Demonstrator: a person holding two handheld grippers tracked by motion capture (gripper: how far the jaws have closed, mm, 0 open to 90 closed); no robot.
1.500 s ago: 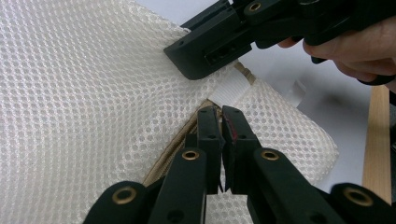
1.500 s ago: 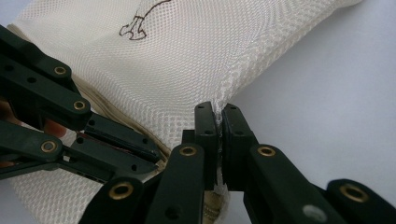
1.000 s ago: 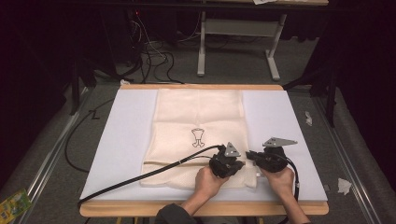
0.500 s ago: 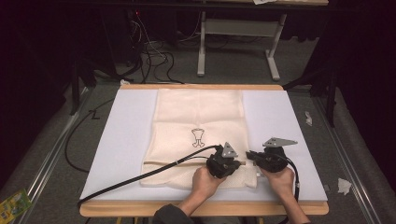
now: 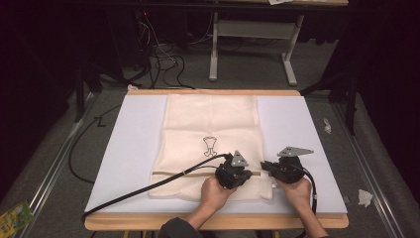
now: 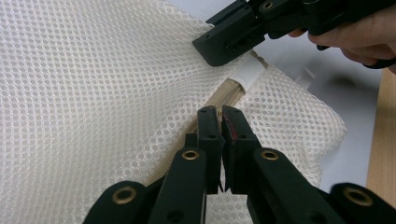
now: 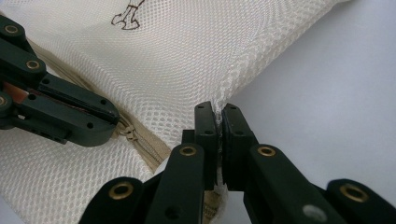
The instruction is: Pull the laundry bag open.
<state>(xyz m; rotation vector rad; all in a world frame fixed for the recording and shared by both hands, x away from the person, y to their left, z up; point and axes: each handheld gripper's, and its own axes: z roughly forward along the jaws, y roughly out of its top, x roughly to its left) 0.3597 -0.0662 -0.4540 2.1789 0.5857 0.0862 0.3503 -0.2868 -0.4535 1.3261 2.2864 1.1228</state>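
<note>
1. Your left tongs (image 6: 220,114) are pressed together, low in the middle of the left gripper view. They appear clamped on the zipper pull (image 7: 125,132) of the mesh bag (image 5: 210,124).
2. Your right tongs (image 7: 218,112) are also together, pinching the bag's side seam at the zipper's (image 5: 173,172) end and holding the cloth taut.
3. Over the last second your left tongs crept slightly toward the left of the high view, while your right tongs stayed put. That suggests the zipper is just starting to run, with nearly all its length still to go.
4. The bag lies flat on a white mat (image 5: 133,148), centred on the table (image 5: 218,220). Its zipper crosses the lower middle of the high view.
</note>
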